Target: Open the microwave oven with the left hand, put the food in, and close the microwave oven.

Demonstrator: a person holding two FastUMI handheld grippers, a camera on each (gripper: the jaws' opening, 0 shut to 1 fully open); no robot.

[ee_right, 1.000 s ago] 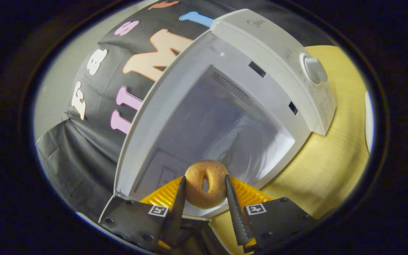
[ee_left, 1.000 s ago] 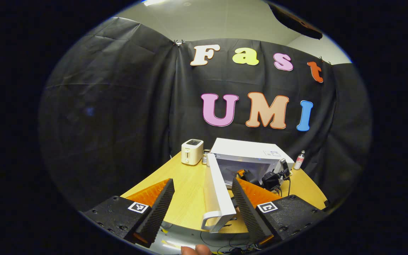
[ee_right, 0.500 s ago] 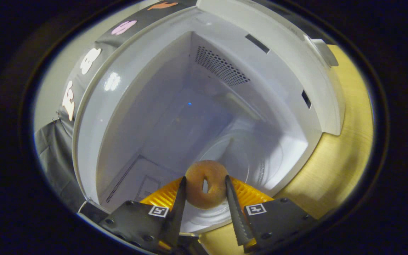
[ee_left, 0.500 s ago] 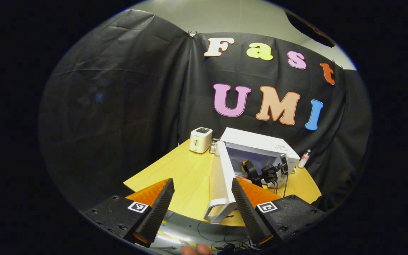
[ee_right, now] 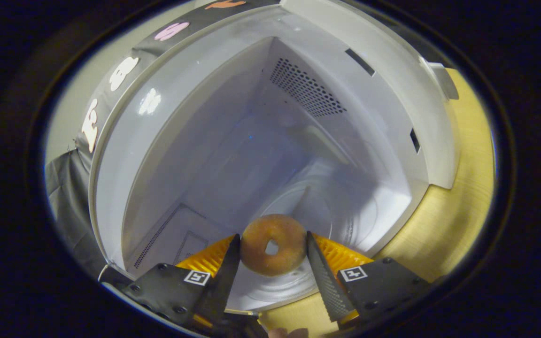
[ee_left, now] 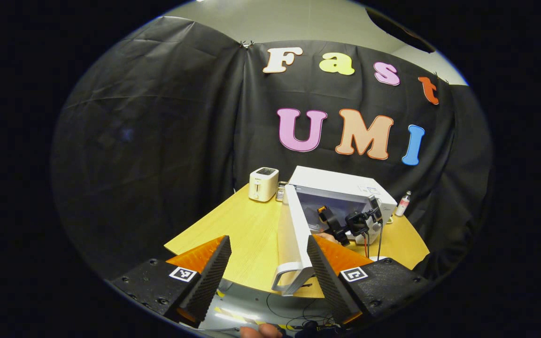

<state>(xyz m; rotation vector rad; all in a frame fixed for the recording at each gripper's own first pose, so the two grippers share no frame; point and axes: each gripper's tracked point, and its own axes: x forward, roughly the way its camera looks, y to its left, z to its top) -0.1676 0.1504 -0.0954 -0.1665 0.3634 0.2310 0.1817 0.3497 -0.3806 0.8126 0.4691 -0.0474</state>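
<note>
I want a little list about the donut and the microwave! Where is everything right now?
donut: between the right gripper's fingers, inside the microwave, over its glass plate
right gripper grip: fingers look a bit apart from the donut; hard to tell
door: open
left gripper: open, holding nothing, back from the table
toaster: left of the microwave
</note>
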